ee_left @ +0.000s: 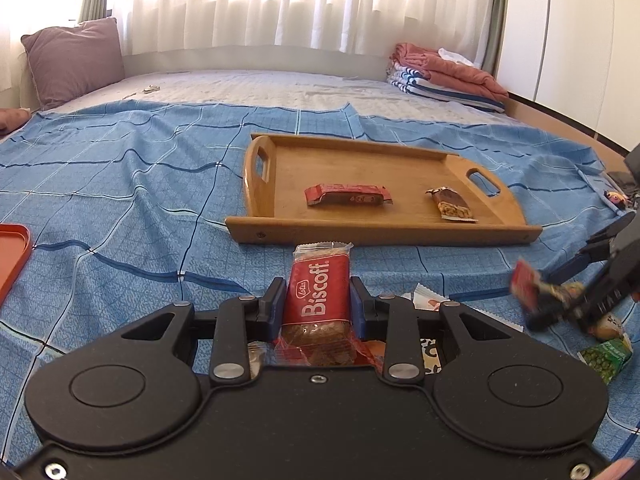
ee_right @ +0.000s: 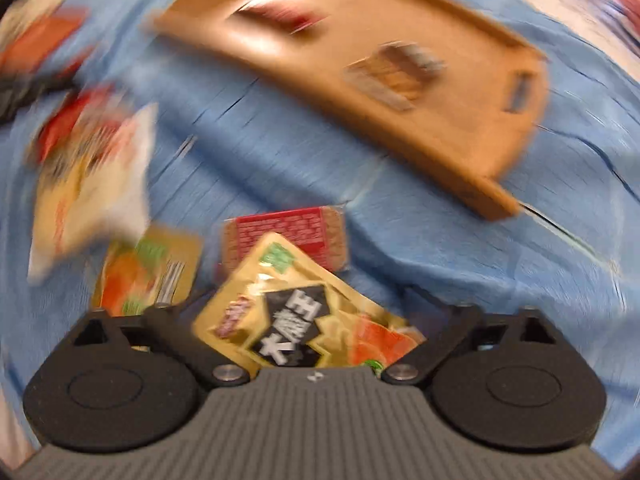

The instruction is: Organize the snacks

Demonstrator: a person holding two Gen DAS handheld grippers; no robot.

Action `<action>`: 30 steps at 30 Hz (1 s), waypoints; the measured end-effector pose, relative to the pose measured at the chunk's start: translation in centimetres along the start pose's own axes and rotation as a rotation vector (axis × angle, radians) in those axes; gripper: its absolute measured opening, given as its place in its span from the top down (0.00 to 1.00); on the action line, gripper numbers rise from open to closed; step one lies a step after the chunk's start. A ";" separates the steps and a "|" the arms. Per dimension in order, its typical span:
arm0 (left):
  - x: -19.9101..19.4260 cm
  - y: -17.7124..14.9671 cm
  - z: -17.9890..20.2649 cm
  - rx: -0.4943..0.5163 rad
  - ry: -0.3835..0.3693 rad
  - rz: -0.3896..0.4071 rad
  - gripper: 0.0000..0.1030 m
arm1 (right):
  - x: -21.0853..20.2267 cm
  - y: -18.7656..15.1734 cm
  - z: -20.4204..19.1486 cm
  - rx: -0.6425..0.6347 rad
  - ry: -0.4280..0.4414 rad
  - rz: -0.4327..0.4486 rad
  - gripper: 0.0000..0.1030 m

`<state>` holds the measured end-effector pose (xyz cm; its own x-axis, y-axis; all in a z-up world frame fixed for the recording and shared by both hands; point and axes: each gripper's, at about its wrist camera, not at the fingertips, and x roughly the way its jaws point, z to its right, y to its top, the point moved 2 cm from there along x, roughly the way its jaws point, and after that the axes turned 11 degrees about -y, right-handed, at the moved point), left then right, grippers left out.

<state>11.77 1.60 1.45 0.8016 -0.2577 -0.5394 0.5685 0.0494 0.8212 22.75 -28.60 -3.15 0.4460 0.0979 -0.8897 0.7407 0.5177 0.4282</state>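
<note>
My left gripper [ee_left: 318,294] is shut on a red Biscoff biscuit pack [ee_left: 316,294] and holds it over the blue sheet, just short of the wooden tray [ee_left: 360,160]. In the tray lie a red-brown bar [ee_left: 347,194] and a nut bar [ee_left: 452,204]. In the left wrist view my right gripper [ee_left: 560,300] is at the right, shut on a small snack with a red end [ee_left: 528,288]. The right wrist view is blurred: a yellow packet [ee_right: 296,316] and a red-labelled biscuit pack [ee_right: 286,236] lie between the gripper's arms, hiding its fingers; the tray [ee_right: 460,132] is ahead.
An orange lid [ee_left: 12,256] lies at the left edge. A green snack pack [ee_left: 606,356] and other packets [ee_right: 92,168] lie on the sheet near my right gripper. Folded blankets [ee_left: 440,76] and a purple pillow [ee_left: 76,56] sit at the back of the bed.
</note>
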 end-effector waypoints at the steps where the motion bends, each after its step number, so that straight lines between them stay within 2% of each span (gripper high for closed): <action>1: 0.1 0.0 0.0 0.000 0.000 -0.002 0.70 | -0.1 0.0 0.7 0.090 -0.032 0.020 0.13; 3: 0.3 0.0 0.0 0.000 -0.004 -0.005 0.70 | -0.2 -0.1 1.9 0.229 -0.081 0.025 0.13; 6: 0.4 -0.1 0.1 0.002 -0.007 -0.009 0.70 | -0.5 -0.6 2.1 0.241 -0.070 0.039 0.12; 12: 0.7 -0.2 0.5 0.005 -0.017 -0.014 0.70 | -1.3 -1.4 0.5 0.036 -0.097 0.066 0.11; 17: 0.7 -0.2 0.8 0.007 -0.025 -0.015 0.70 | -1.2 -1.3 -0.6 -0.028 -0.094 0.078 0.11; 20: 0.6 -0.2 0.9 0.012 -0.022 -0.018 0.70 | -1.4 -1.0 -0.9 -0.164 -0.100 0.095 0.11; 23: 0.6 -0.2 0.9 0.012 -0.019 -0.018 0.70 | -1.1 -0.2 0.1 -0.268 -0.133 0.034 0.06; 28: 0.4 -0.2 1.0 -0.007 -0.026 -0.016 0.70 | -1.2 -0.4 1.7 -0.314 -0.065 -0.079 0.06; 30: 0.3 -0.2 1.2 -0.009 -0.044 -0.017 0.70 | -0.9 -0.9 1.9 -0.351 -0.062 -0.090 0.03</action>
<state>11.73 0.32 1.37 0.7830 -0.3004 -0.5446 0.5840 0.0537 0.8100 22.62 -30.77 -2.40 0.4247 -0.0072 -0.9053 0.5653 0.7831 0.2590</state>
